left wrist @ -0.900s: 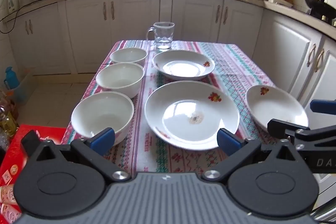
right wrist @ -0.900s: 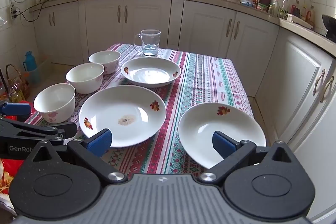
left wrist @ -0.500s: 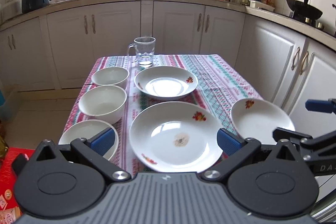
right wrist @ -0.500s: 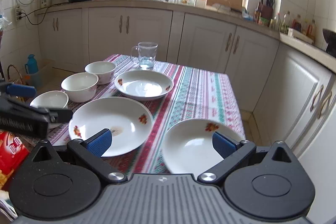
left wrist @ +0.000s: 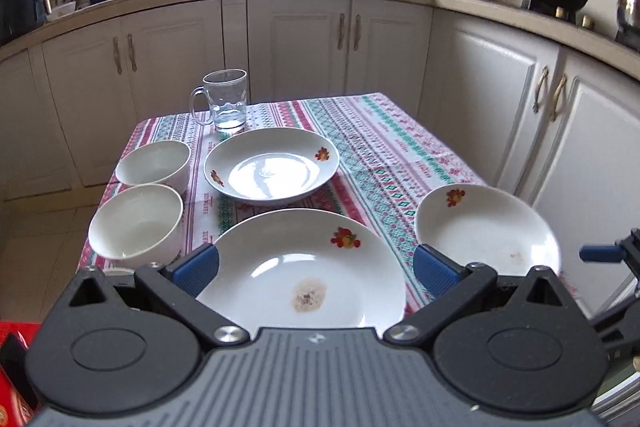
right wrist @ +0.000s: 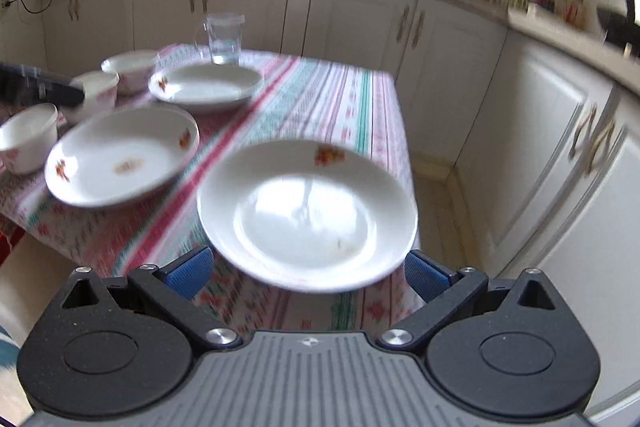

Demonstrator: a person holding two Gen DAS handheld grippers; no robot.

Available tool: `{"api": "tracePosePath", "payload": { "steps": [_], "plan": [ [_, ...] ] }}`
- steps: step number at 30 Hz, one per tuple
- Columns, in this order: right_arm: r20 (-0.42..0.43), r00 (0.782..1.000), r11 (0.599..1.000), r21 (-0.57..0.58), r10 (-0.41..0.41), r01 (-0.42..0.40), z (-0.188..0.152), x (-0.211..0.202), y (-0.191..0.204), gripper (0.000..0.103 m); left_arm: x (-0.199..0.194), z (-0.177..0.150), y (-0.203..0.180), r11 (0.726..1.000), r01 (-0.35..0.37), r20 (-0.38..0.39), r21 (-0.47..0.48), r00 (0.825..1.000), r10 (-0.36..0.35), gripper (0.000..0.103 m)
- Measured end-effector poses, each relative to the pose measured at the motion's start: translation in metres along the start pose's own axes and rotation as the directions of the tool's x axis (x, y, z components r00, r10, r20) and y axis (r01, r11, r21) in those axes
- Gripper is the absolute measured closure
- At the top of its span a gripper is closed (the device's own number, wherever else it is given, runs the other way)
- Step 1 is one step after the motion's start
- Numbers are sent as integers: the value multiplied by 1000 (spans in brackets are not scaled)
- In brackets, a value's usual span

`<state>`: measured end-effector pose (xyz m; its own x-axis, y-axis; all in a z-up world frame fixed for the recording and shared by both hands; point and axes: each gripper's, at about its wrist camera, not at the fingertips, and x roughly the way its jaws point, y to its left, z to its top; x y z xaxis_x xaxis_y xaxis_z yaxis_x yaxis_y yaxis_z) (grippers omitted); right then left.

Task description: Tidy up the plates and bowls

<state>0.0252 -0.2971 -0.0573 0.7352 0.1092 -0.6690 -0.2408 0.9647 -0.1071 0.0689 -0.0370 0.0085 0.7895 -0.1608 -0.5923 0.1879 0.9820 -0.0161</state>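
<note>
Three white flowered plates lie on the striped tablecloth: a large near plate (left wrist: 308,279), a far plate (left wrist: 272,165) and a right plate (left wrist: 486,229). Two white bowls (left wrist: 136,227) (left wrist: 154,163) stand at the left in the left wrist view; the right wrist view shows three bowls, the nearest (right wrist: 28,139). My left gripper (left wrist: 314,269) is open, low over the near plate's front rim. My right gripper (right wrist: 306,273) is open at the front rim of the right plate (right wrist: 308,211), which sits at the table's corner. The right wrist view is blurred.
A glass mug (left wrist: 224,101) stands at the far end of the table. White cabinets (left wrist: 500,99) surround the table closely on the right and behind. The table edge (right wrist: 404,147) drops off just right of the right plate. A red box (left wrist: 12,367) sits low at left.
Both grippers have come lower and closer to the table. The left now sits at the large plate's rim; the right has swung right and faces the right plate. Nothing was grasped.
</note>
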Motion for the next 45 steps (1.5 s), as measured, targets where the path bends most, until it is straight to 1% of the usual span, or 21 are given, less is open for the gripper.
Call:
{"api": "tracePosePath", "payload": {
  "steps": [1, 6, 10, 16, 18, 21, 22, 25, 29, 33, 35, 37, 38, 40, 42, 44, 45],
  "plan": [
    [-9, 1000, 1000, 4, 11, -11, -4, 5, -2, 0, 5, 1, -2, 1000, -17, -9, 16, 1000, 18, 1],
    [-48, 998, 999, 36, 38, -37, -17, 30, -9, 0, 25, 9, -16, 995, -14, -10, 104, 1000, 15, 1],
    [-52, 996, 996, 47, 73, -71, -19, 41, -12, 0, 40, 13, -26, 990, 22, -37, 141, 999, -17, 1],
    [-19, 996, 995, 28, 92, -91, -15, 48, -14, 0, 62, 22, -41, 983, 72, -64, 170, 996, -62, 1],
    [9, 995, 995, 22, 101, -101, -18, 48, -16, 0, 70, 28, -45, 979, 115, -78, 170, 992, -103, 1],
    [47, 992, 993, 12, 114, -115, -24, 45, -19, 0, 85, 38, -50, 969, 207, -132, 138, 973, -189, 1],
    [57, 991, 993, 8, 118, -119, -25, 45, -19, 0, 89, 40, -53, 965, 225, -145, 137, 968, -205, 1],
    [90, 987, 991, -4, 134, -135, -30, 43, -21, 0, 107, 45, -68, 954, 252, -192, 164, 956, -220, 1],
    [112, 983, 989, -14, 148, -147, -31, 44, -24, 0, 133, 49, -85, 930, 319, -271, 180, 925, -265, 1],
    [118, 979, 986, -27, 166, -164, -32, 45, -29, 0, 157, 53, -96, 910, 366, -332, 196, 898, -289, 3],
    [124, 977, 985, -34, 175, -172, -33, 45, -30, 0, 169, 55, -100, 903, 385, -366, 189, 881, -299, 6],
    [126, 976, 984, -40, 179, -175, -32, 47, -32, 0, 178, 57, -105, 890, 412, -401, 193, 861, -311, 9],
    [126, 975, 983, -43, 182, -178, -31, 48, -33, 0, 182, 58, -107, 887, 416, -415, 199, 856, -308, 10],
    [127, 973, 981, -49, 191, -186, -31, 48, -34, 0, 190, 58, -111, 879, 433, -438, 202, 842, -314, 17],
    [124, 972, 980, -55, 199, -193, -31, 48, -35, 0, 194, 60, -113, 873, 442, -454, 207, 833, -315, 22],
    [121, 971, 978, -60, 204, -198, -30, 48, -36, 0, 198, 62, -115, 868, 449, -461, 212, 829, -316, 23],
    [119, 971, 978, -63, 207, -200, -30, 48, -36, 0, 200, 63, -115, 863, 458, -467, 213, 824, -322, 23]
  ]
}}
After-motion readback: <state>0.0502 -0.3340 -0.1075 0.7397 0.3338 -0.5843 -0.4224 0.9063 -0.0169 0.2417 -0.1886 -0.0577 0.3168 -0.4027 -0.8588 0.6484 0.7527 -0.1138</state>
